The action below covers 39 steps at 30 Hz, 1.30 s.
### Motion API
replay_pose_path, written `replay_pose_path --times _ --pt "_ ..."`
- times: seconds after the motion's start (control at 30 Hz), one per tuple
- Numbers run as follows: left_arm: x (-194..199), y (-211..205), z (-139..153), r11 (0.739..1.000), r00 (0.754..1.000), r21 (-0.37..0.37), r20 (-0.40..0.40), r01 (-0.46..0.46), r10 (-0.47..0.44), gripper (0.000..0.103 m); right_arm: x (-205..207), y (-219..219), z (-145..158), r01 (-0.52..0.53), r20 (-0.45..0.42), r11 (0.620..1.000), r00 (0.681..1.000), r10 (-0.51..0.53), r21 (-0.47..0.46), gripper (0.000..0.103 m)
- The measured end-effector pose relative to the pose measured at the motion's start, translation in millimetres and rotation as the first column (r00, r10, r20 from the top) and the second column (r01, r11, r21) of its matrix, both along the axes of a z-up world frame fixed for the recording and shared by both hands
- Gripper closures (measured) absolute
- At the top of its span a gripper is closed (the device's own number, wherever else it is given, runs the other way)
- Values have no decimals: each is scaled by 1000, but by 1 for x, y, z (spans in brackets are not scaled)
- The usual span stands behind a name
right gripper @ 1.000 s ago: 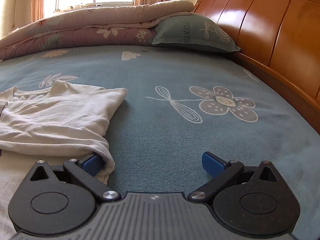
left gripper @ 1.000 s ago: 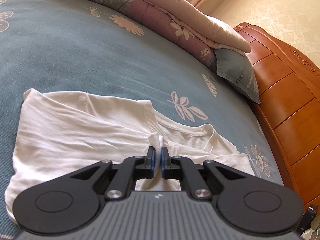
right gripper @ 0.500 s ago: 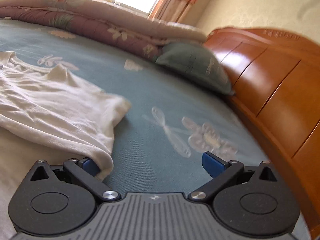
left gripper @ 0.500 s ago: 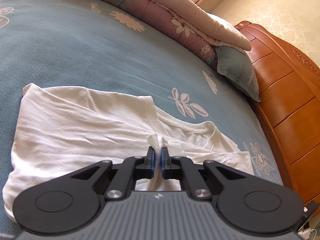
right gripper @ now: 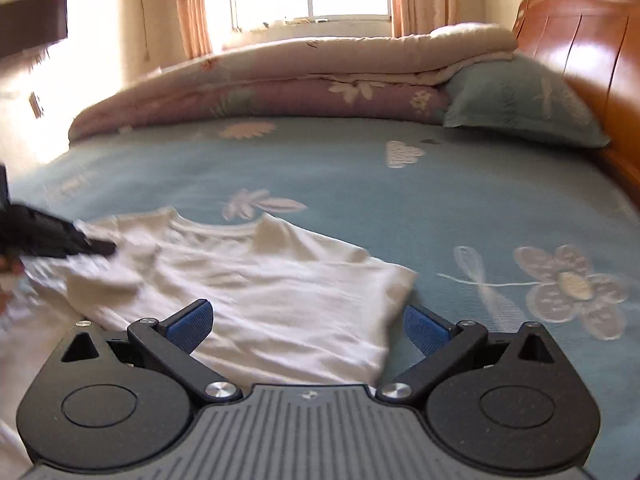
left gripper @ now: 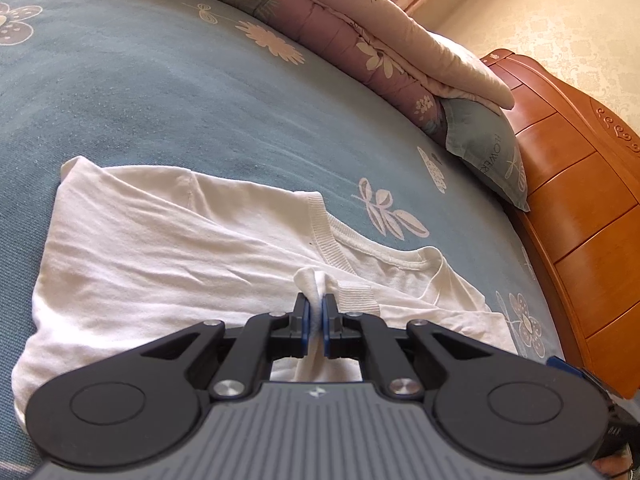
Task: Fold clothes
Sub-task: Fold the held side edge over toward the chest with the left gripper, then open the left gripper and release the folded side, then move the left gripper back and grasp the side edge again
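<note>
Left wrist view: left gripper clamped on a bunched pinch of white T-shirt fabric, just below the ribbed collar. One T-shirt only, lying on the blue floral bedsheet, partly doubled over itself, one sleeve spread toward the headboard.

Right wrist view (motion-blurred): right gripper spread wide, empty, poised over that sleeve with nothing between its pads.

Judged step: a fold in progress, left side holding cloth, right side free. Likely next: carry the pinched fabric across and lay it flat, or let the right gripper take the sleeve edge; cloth is limp, so keep it taut to avoid wrinkles.

Count: one shirt, two grippers, one pillow, one folded quilt.
</note>
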<state>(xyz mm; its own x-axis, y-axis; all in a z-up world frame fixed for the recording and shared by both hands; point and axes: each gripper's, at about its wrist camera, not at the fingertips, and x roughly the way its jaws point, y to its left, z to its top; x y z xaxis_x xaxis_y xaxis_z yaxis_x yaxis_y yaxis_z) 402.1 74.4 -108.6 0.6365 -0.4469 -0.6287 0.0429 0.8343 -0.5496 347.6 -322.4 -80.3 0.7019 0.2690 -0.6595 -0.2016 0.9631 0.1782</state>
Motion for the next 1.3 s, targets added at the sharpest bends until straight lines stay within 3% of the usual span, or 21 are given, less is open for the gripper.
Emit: replay_pose_path --times 0.07,0.13,0.2,0.37,0.43,0.6,0.63,0.7,0.73,0.8,0.9,0.97,1.03,1.07,1.17,1.3 --pt "0 0 0 1000 1000 3 -2 -1 1 99 24 -7 -10 -9 -49 987 999 17 161 0" --pt "1 -1 -2 1000 1000 10 -12 -2 2 99 46 -15 -20 -10 -86 950 996 39 312 0" --pt "4 -2 -4 1000 1000 15 -22 -2 2 99 48 -34 -27 -10 -40 916 999 29 401 1" --pt "5 -3 2 999 1000 32 -1 5 -5 98 28 -18 -10 11 -46 929 999 7 369 0" --pt "4 2 6 999 1000 46 6 -12 12 93 21 -11 -3 19 -48 934 999 -2 356 0" --pt "-11 19 21 981 993 157 8 -114 114 85 2 5 14 40 -54 946 998 -24 323 0" --pt "-17 18 28 983 995 160 34 -94 90 82 -3 8 17 43 -53 947 998 -27 317 0" --pt "-26 -1 42 975 997 220 79 -7 -11 58 -13 20 19 23 -49 951 999 -8 309 0" --pt "-30 -13 48 965 993 260 96 40 -67 44 -19 25 19 19 -51 955 999 -4 296 0" --pt "-36 -41 55 927 976 353 124 125 -179 41 -28 30 20 21 -51 960 999 -7 280 0" --pt "-36 -93 49 816 941 527 85 237 -328 37 -32 27 16 31 -59 956 998 -15 293 0" --pt "-35 -113 38 748 936 615 42 250 -348 38 -32 23 12 37 -66 951 998 -18 308 0" --pt "-40 -117 33 708 947 676 44 207 -319 38 -32 18 11 49 -67 947 997 -30 316 0" --pt "-43 -112 34 712 954 679 58 179 -295 38 -31 14 12 58 -66 947 997 -39 317 0" --pt "-52 -79 43 779 976 621 110 80 -189 37 -30 4 13 82 -61 943 996 -66 322 0" --pt "-58 -28 42 872 996 489 92 -28 -20 38 -30 -2 14 89 -61 931 996 -73 353 0"
